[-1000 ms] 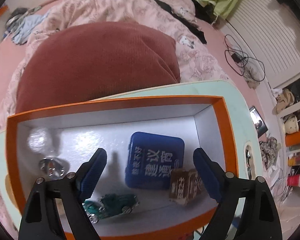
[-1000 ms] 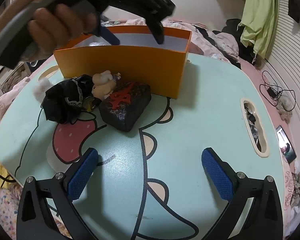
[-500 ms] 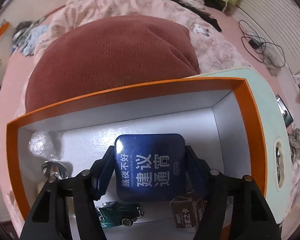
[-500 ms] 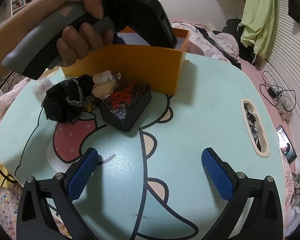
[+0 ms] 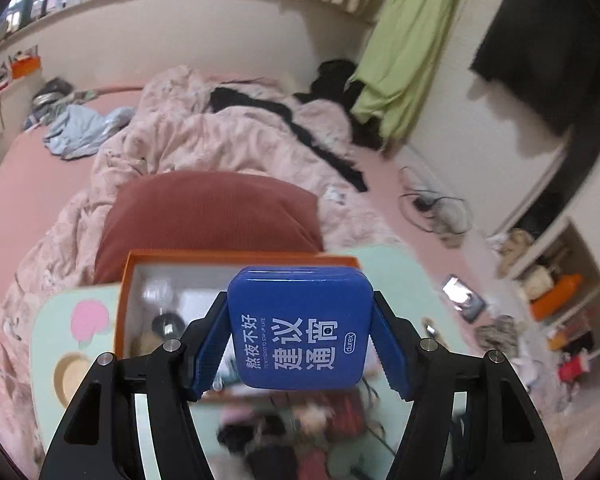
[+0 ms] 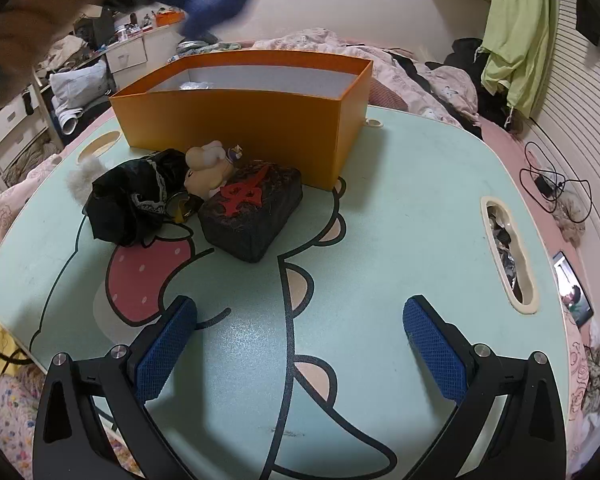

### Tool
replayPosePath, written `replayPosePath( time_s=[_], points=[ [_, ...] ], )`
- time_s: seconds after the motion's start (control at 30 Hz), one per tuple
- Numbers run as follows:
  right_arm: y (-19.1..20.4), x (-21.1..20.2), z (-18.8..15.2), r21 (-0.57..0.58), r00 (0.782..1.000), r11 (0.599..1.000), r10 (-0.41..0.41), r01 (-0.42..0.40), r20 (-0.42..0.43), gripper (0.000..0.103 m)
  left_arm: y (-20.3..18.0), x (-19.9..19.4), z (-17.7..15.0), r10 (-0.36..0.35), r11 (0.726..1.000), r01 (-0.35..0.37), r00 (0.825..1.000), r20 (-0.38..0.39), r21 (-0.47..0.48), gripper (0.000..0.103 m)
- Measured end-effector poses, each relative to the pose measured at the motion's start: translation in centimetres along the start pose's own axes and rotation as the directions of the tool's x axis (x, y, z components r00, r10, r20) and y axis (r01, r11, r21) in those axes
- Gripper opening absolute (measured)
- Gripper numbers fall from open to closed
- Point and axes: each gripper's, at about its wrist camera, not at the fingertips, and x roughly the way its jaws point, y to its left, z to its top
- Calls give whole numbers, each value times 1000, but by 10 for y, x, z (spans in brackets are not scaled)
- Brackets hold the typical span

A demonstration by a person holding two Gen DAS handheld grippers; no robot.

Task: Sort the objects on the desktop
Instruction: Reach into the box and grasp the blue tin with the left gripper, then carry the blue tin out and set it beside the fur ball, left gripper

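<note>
- Left tool (image 5: pixel 300 332): we hold the blue tin (image 5: pixel 300 328) clamped between both pads, lifted above the orange box (image 6: pixel 236 116).
- Right tool (image 6: pixel 300 344): we keep it spread wide, empty, over the bench (image 6: pixel 400 220).
- Bench, beside the box: black pouch (image 6: pixel 128 204), plush toy (image 6: pixel 210 168), dark block (image 6: pixel 252 212).

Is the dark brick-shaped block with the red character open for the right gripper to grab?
Probably yes: the right gripper is open and empty, with bare table between it and the block.
</note>
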Motion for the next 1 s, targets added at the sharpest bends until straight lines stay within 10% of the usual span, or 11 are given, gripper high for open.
replayPosePath(
  time_s=[0.27,0.6,0.83,1.0],
  points=[
    [1,0,0,0,1000,1000,-1,1,0,103,21,5,-85,-38,999,35,995,-90,-34,66],
    [2,0,1,0,1000,1000,-2,2,0,103,35,19,-112,6,994,-9,1000,-28,-110,77],
    [1,0,0,0,1000,1000,-2,2,0,103,52,-12,-125,269,962,-266,962,49,-61,99],
    [1,0,1,0,1000,1000,-3,3,-1,103,55,-6,-158,208,977,-208,978,-2,-37,99]
  ],
)
